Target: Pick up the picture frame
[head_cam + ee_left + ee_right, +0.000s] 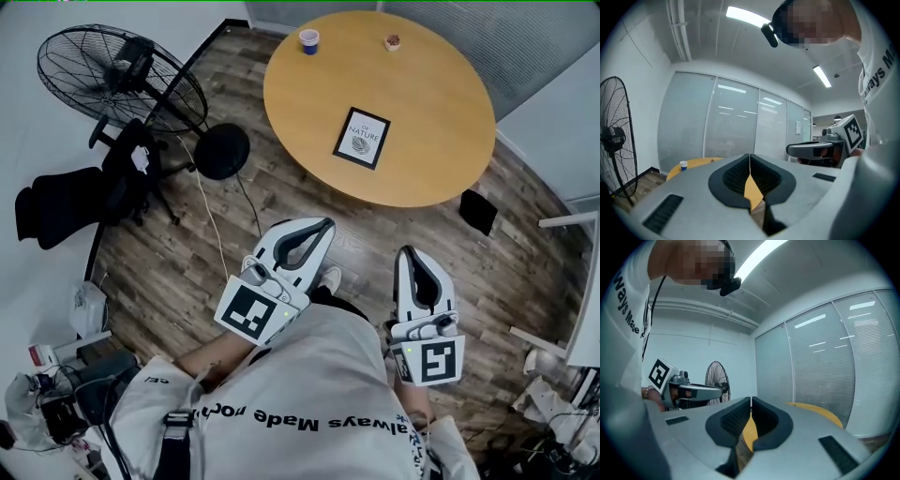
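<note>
A black picture frame [362, 138] with a white print lies flat on the round wooden table [431, 112], toward its near edge. My left gripper [323, 225] and right gripper [409, 253] are held over the wood floor, short of the table, both pointing at it. Both are shut with nothing between the jaws. In the left gripper view the left gripper [750, 157] has its tips touching, and the table [693, 164] shows beyond it. In the right gripper view the right gripper [751, 401] is likewise shut.
A blue paper cup [308, 40] and a small brown object [392, 41] stand at the table's far side. A standing fan [122, 80] with a round base [221, 151] is at the left, with a black chair [84, 192] beside it. A black box [478, 211] sits on the floor at right.
</note>
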`<state>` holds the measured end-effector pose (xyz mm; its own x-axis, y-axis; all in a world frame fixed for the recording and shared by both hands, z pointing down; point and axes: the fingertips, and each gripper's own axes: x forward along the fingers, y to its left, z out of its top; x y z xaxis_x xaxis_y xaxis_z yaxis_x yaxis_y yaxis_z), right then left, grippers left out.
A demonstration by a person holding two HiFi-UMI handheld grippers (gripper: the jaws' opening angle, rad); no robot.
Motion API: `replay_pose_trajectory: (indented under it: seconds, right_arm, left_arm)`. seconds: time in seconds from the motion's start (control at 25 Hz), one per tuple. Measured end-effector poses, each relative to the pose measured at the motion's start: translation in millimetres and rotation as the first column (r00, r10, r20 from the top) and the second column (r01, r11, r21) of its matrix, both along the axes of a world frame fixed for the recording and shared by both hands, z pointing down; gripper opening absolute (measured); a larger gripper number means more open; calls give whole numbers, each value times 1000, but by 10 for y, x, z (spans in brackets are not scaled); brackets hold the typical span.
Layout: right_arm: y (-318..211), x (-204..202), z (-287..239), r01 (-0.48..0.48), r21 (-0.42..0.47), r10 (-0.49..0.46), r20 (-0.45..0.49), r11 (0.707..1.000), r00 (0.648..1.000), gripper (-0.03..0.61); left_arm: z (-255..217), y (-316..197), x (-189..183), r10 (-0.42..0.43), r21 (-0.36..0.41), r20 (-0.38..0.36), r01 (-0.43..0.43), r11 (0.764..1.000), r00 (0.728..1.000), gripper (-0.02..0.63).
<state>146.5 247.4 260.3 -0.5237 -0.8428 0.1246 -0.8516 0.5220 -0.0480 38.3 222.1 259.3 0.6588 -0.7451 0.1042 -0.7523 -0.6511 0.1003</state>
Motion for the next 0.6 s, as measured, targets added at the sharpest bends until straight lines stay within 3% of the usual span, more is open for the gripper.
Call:
replay_pose_trajectory:
  seconds: [0.16,0.6]
  right_arm:
    - [-111,144,70,8,-8,-8,5,1000,1000,37]
    - [-310,178,119,21,-22,-21,19,1000,1000,37]
  left_arm:
    - [126,-97,121,-3,-42,4,3,999,1000,31]
    - [139,-253,141,-13,-45,36,15,999,999,31]
